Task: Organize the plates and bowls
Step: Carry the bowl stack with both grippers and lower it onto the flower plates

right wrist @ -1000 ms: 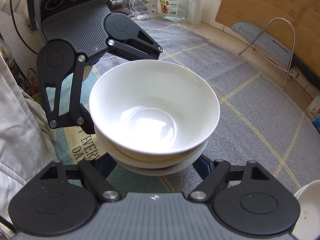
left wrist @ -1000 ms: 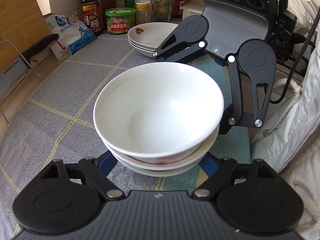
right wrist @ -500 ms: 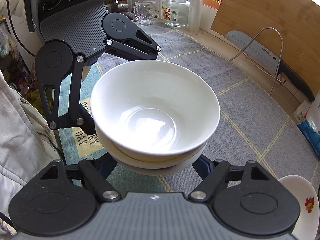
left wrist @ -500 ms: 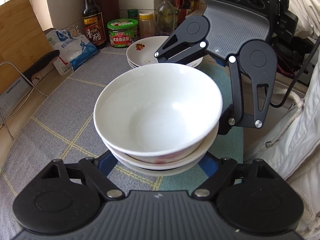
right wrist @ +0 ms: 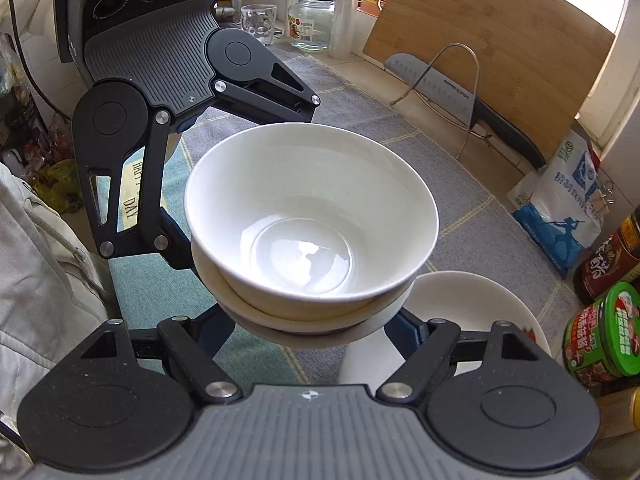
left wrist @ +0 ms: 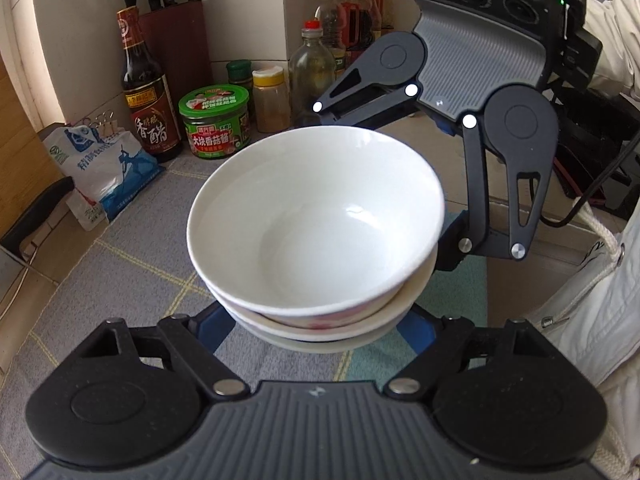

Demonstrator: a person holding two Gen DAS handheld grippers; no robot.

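Observation:
A stack of white bowls (left wrist: 316,224) hangs in the air, held from two opposite sides; it also shows in the right wrist view (right wrist: 312,232). My left gripper (left wrist: 320,328) clamps the stack's near side with blue fingers (left wrist: 214,326), and my right gripper (right wrist: 316,328) clamps the opposite side. Each gripper faces the other across the bowls. A stack of white plates (right wrist: 472,308) with a red flower print lies on the mat just below and right of the bowls in the right wrist view. The bowls hide it in the left wrist view.
A grey checked mat (left wrist: 132,264) covers the counter. A green-lidded jar (left wrist: 216,124), a dark vinegar bottle (left wrist: 144,88), spice bottles (left wrist: 272,100) and a salt bag (left wrist: 104,164) stand at the back. A cutting board (right wrist: 496,52), cleaver (right wrist: 448,88) and glass jar (right wrist: 312,20) line the other side.
Both grippers carried the bowl stack together toward the back of the counter, nearer the jars and bottles. The plate stack now lies just under the bowls.

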